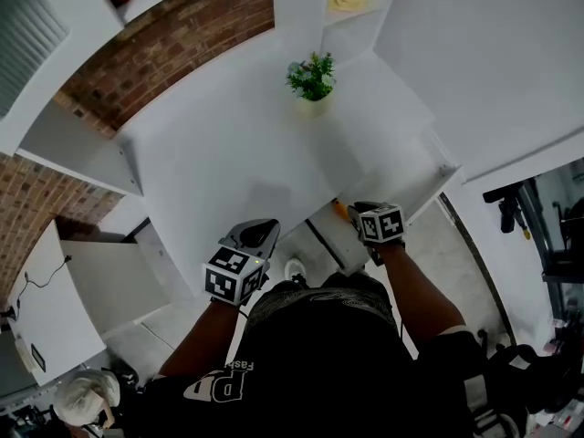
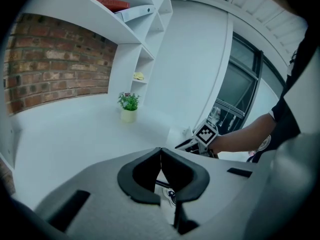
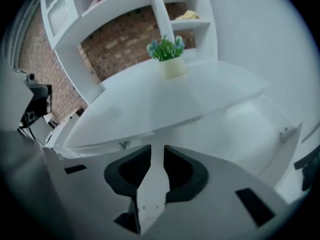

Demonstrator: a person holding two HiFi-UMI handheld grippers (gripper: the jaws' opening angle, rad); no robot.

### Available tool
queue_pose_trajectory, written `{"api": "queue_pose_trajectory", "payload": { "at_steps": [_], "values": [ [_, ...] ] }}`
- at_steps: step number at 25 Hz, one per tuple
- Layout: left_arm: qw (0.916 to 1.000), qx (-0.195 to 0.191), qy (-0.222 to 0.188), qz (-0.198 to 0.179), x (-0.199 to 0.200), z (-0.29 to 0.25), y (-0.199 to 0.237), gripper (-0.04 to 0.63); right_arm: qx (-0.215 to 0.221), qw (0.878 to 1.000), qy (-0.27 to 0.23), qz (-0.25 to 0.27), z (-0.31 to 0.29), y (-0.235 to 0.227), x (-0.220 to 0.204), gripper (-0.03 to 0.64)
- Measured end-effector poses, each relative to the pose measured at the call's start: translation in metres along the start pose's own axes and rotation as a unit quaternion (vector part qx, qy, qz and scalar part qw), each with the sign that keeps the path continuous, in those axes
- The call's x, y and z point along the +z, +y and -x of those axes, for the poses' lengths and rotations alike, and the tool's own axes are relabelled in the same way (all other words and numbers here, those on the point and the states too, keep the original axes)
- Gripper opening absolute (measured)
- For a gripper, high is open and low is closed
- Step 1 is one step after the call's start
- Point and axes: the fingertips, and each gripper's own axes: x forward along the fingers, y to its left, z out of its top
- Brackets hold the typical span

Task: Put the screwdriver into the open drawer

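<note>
The open white drawer (image 1: 401, 176) juts out from under the white desk (image 1: 219, 153) at the right; its bare inside (image 3: 250, 129) shows in the right gripper view. My right gripper (image 1: 360, 213) sits at the drawer's near edge, and a thin white panel of the drawer fills the gap between its jaws (image 3: 156, 154). A small orange bit (image 1: 339, 210), perhaps the screwdriver's handle, peeks out just left of that gripper; the rest is hidden. My left gripper (image 1: 259, 233) hovers at the desk's front edge, jaws (image 2: 160, 151) shut and empty. The right gripper (image 2: 194, 145) also shows in the left gripper view.
A small potted plant (image 1: 312, 78) stands at the back of the desk, below white shelves (image 3: 185, 19) and a brick wall (image 1: 173, 44). A low white cabinet (image 1: 109, 281) is at the left, black equipment (image 1: 529, 217) at the right.
</note>
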Motion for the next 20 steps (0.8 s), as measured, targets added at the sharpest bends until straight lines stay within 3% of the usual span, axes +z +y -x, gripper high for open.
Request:
{"api": "queue_pose_trajectory", "payload": {
  "at_steps": [4,10,14,20],
  "values": [
    [0.9996,-0.02,0.0,-0.02,0.009,-0.005,-0.008,0.018,0.028,0.993,-0.108,-0.025,0.057,0.028,0.033,0.081],
    [0.998,-0.041,-0.015,-0.044,0.028,-0.007,-0.032,0.018,0.076,0.968,-0.229,-0.075,0.141,0.059,0.057,0.026],
    [0.997,-0.049,-0.033,-0.05,0.038,-0.005,-0.053,0.018,0.075,0.961,-0.265,-0.036,0.182,0.079,0.064,0.007],
    [0.9968,-0.045,-0.057,-0.032,0.044,0.003,-0.083,0.018,0.06,0.96,-0.272,0.006,0.221,0.087,0.045,0.006]
  ]
}}
